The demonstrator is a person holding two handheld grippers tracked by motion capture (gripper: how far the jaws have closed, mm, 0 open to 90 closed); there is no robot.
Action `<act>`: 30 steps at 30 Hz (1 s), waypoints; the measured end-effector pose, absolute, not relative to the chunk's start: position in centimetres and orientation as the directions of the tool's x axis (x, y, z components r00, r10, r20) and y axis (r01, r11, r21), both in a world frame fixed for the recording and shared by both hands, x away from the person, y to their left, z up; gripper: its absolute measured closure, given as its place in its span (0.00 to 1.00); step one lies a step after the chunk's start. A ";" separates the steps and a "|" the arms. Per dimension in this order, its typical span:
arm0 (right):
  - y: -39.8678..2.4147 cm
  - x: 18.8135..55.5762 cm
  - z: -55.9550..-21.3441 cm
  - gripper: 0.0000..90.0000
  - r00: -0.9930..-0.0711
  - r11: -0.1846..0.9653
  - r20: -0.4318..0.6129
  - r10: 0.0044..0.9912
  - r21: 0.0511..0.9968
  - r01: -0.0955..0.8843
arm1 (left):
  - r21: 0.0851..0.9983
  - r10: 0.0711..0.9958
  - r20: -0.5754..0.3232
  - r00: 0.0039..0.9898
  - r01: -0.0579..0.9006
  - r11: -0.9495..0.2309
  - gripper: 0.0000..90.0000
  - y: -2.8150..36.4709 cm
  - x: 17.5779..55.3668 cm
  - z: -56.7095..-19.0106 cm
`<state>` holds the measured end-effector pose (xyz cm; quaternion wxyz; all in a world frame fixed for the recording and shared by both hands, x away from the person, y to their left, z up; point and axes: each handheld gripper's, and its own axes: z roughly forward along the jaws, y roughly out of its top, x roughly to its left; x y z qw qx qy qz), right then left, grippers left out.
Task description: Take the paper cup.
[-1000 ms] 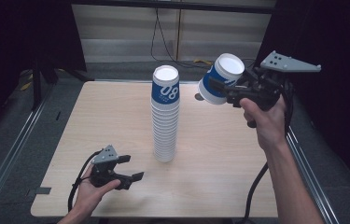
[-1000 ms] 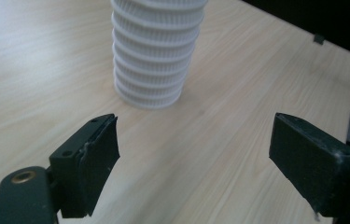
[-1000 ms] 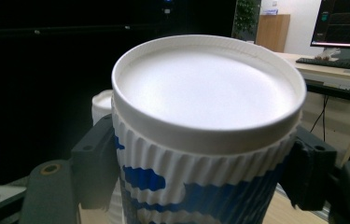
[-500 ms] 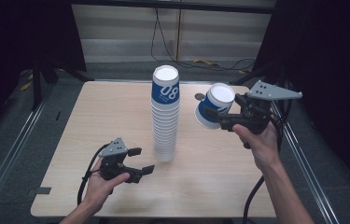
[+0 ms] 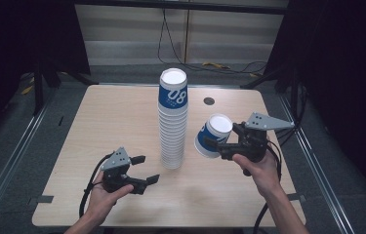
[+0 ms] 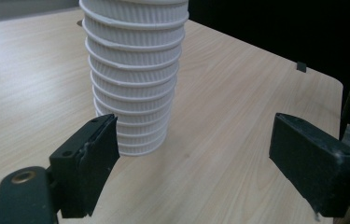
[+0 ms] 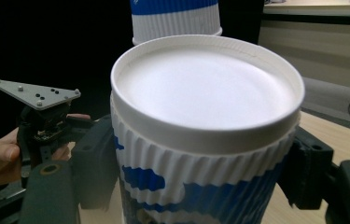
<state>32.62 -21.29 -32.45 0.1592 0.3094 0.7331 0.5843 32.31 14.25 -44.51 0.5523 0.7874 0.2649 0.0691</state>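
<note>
Resting low near the front left of the table [image 5: 97, 112], the left gripper [image 5: 144, 169] sits in a person's left hand [image 5: 100, 195] with its jaws spread wide and nothing between them. In the left gripper view those two black jaws frame the foot of the stack [image 6: 133, 88], which stands just ahead of them, apart from both.

One stack [image 5: 173, 119] of nested cups rises upright at the table's middle — white ribbed rims piled one on another, the topmost cup showing a blue band with white print. I can't count the cups in it exactly; the rims run too close together.

Right of the stack, one single cup [image 5: 212, 135] is clamped between the jaws of the right gripper [image 5: 219, 145], held in the person's right hand [image 5: 258, 165]. The cup is off the table, tilted, its white end angled up and to the right — near the stack but not touching it. In the right gripper view the cup [image 7: 205, 140] sits squarely between both jaws, blue and white ribbed wall below a white rim.

One small dark round spot [image 5: 209, 101] marks the tabletop behind the cup. Two grippers, two hands, one stack, one loose cup.
</note>
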 end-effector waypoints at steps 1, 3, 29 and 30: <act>-21.2 32.6 -32.9 0.29 -0.758 0.125 0.133 0.639 0.954 0.273 | 0.907 0.488 -0.182 0.854 0.338 -0.252 0.18 14.2 32.3 -44.6; -21.0 32.5 -33.6 0.29 -0.760 0.137 0.134 0.636 0.949 0.282 | 0.906 0.472 -0.176 0.864 0.330 -0.264 0.18 14.0 32.2 -44.7; -17.5 32.5 -39.4 0.29 -0.818 0.174 0.213 0.535 0.919 0.354 | 0.907 0.378 -0.216 0.900 0.328 -0.264 0.18 12.9 31.3 -46.1; -17.3 32.4 -39.5 0.29 -0.820 0.178 0.218 0.530 0.917 0.358 | 0.905 0.364 -0.228 0.903 0.335 -0.264 0.18 12.9 31.3 -46.0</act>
